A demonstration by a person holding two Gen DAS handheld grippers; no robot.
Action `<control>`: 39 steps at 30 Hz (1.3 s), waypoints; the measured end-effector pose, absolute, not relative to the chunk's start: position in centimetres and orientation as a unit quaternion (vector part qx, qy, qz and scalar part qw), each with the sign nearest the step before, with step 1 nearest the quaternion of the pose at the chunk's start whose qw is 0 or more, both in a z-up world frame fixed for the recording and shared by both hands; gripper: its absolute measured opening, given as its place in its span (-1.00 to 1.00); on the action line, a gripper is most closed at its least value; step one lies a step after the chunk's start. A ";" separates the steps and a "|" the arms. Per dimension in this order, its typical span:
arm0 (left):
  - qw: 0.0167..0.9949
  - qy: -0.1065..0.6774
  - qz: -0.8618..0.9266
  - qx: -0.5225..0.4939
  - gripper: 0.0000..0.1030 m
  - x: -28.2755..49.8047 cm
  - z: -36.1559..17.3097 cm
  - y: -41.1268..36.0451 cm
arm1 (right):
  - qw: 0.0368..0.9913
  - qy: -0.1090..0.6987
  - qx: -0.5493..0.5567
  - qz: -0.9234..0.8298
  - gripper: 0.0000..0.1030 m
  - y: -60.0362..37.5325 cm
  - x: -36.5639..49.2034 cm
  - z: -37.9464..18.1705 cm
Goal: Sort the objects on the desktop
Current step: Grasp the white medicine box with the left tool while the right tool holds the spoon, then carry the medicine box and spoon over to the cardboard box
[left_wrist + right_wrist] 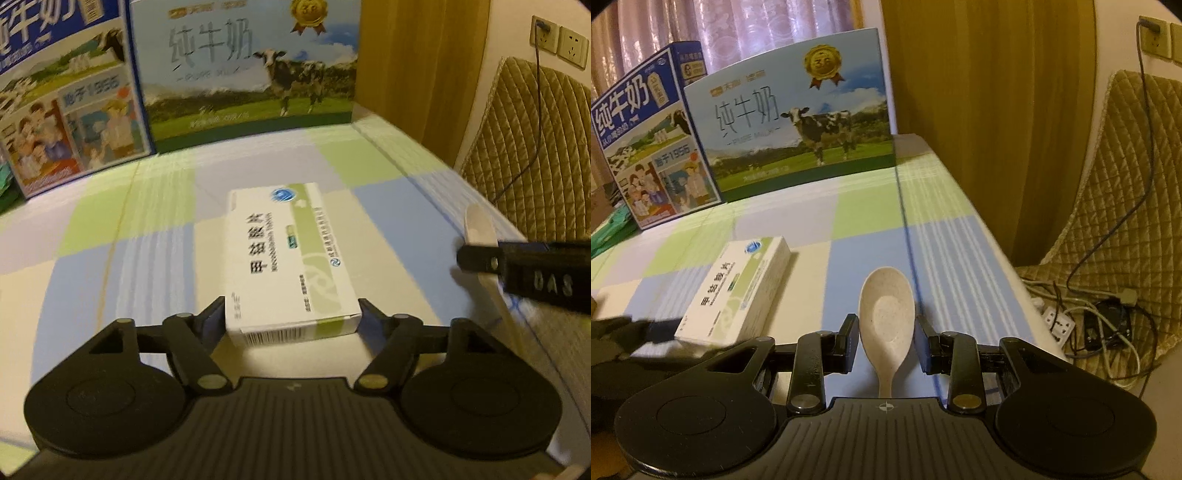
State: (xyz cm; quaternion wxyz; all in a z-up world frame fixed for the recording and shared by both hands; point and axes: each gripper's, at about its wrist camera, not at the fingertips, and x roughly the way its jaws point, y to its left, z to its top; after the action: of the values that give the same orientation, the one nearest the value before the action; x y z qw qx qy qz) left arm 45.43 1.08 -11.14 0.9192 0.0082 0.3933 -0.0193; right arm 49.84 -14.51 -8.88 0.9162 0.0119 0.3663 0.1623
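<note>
Left wrist view: your left gripper [291,314] has a finger against each side of the white-and-green medicine box [291,258], clamped on its near end; the box lies flat on the checked tablecloth [110,229], its print blurred and unreadable; your right gripper [524,273] enters from the right edge, mostly cut off, with only a pale sliver of the spoon [478,225] showing above it. Right wrist view: your right gripper [886,343] straddles the beige spoon [886,310], fingers apart, a gap visible on both sides of the bowl; the spoon's handle end is hidden under the gripper body; the spoon lies on the cloth just left of a blue line [908,243] drawn along the cloth; the medicine box [738,291] sits to the spoon's left, well apart from it, its near end hidden behind the dark, blurred left gripper [631,332]. Two milk cartons [798,122] stand at the table's far edge; curtains hang behind; a quilted cushion [1126,166] leans against the wall on the right, with a power strip [1060,325] and tangled cables on the floor beside it.
</note>
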 end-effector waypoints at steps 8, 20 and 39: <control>0.902 0.432 -0.007 0.009 0.32 36.5 -9.8 4.1 | 0.903 0.381 0.005 0.200 -0.43 -12.7 47.2 -8.1; 0.891 0.452 -0.030 0.007 0.32 22.3 -8.3 4.6 | 0.870 0.404 -0.025 0.281 -0.43 -11.7 34.7 -4.7; 0.907 0.414 -0.054 -0.048 0.68 21.3 -8.6 5.3 | 0.846 0.452 -0.044 0.279 -0.43 -11.8 31.0 -7.8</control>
State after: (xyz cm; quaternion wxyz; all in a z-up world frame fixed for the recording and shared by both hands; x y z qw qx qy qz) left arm 21.25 5.31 -8.62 0.9072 -0.0476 0.4145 -0.0539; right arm 31.00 -11.82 -7.84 0.8461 -0.0437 0.4517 0.2795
